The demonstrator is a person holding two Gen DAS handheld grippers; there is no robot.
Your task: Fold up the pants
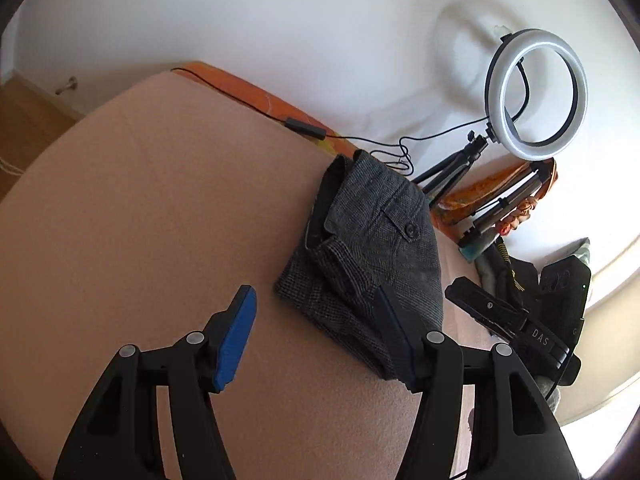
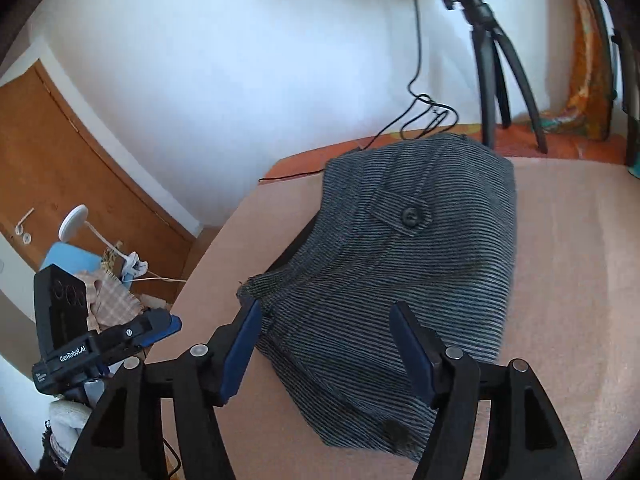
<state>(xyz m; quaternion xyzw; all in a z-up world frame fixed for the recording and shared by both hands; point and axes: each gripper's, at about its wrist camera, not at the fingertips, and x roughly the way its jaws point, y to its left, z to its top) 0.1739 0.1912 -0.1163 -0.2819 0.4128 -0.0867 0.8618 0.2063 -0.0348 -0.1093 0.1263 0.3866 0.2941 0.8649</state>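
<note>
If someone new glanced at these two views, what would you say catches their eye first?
The grey pants, already folded into a compact bundle with a buttoned pocket flap on top, lie on the pinkish-tan table near its far edge. Behind them, by the white wall, a lit ring light glows on its tripod. Both the left tongs and right tongs stand open and empty, blue pads apart, the right ones directly over the bundle.

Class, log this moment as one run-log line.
pants: folded on table | left gripper: open, empty | right gripper: open, empty
</note>
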